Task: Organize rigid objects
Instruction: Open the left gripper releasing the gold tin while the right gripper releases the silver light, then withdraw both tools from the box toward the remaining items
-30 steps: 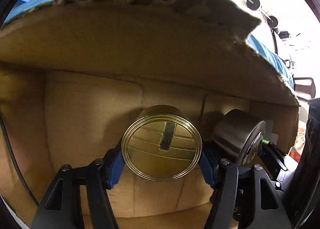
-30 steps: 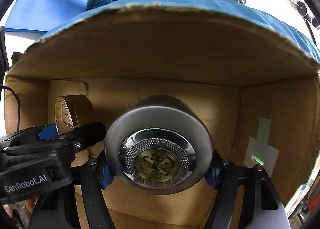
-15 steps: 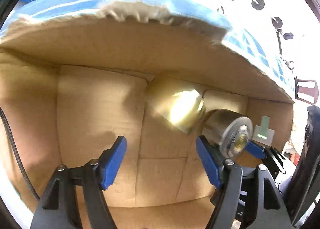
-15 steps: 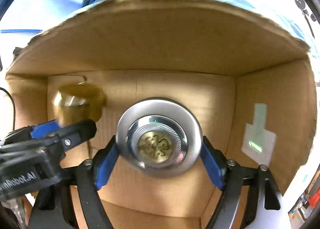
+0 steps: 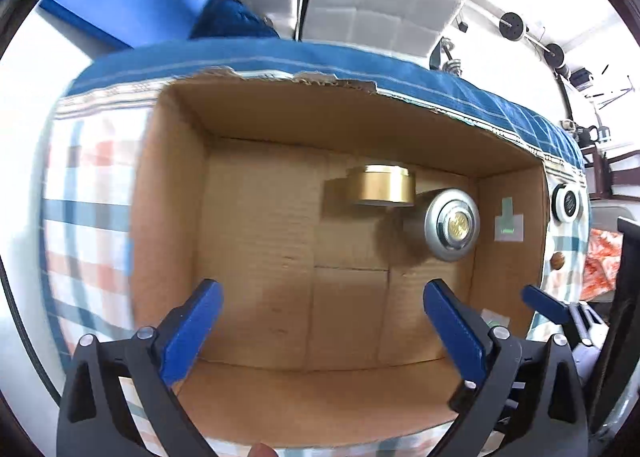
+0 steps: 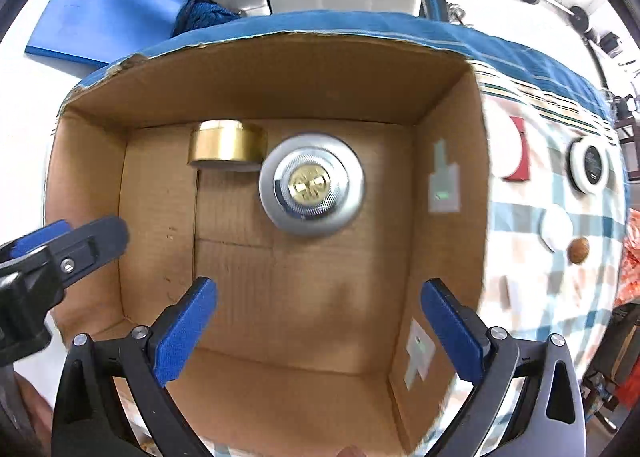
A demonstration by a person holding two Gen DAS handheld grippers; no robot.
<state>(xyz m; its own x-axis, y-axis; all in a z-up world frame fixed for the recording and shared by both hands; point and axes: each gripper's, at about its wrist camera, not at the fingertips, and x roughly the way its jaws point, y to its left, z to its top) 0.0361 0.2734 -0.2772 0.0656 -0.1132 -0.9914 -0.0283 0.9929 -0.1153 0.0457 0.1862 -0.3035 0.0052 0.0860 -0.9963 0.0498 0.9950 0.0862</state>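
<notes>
A gold round tin (image 5: 381, 187) lies on the floor of an open cardboard box (image 5: 256, 241), near the far wall. A silver round container (image 5: 452, 224) with a gold emblem lies right beside it. Both also show in the right wrist view, the gold tin (image 6: 228, 147) and the silver container (image 6: 312, 190). My left gripper (image 5: 324, 317) is open and empty above the box's near side. My right gripper (image 6: 320, 321) is open and empty too, held above the box (image 6: 320, 297). The left gripper's fingers (image 6: 72, 245) show at the left of the right wrist view.
The box stands on a checked cloth (image 6: 552, 297). On the cloth right of the box lie a white ring-shaped object (image 6: 591, 168), a red object (image 6: 519, 153), a white disc (image 6: 556, 227) and a small brown ball (image 6: 579, 251). A blue mat (image 5: 120, 1) lies behind.
Both grippers opened and let go of the gold tin and the silver container, which now lie in the box. Both grippers pulled back up and out of the box.
</notes>
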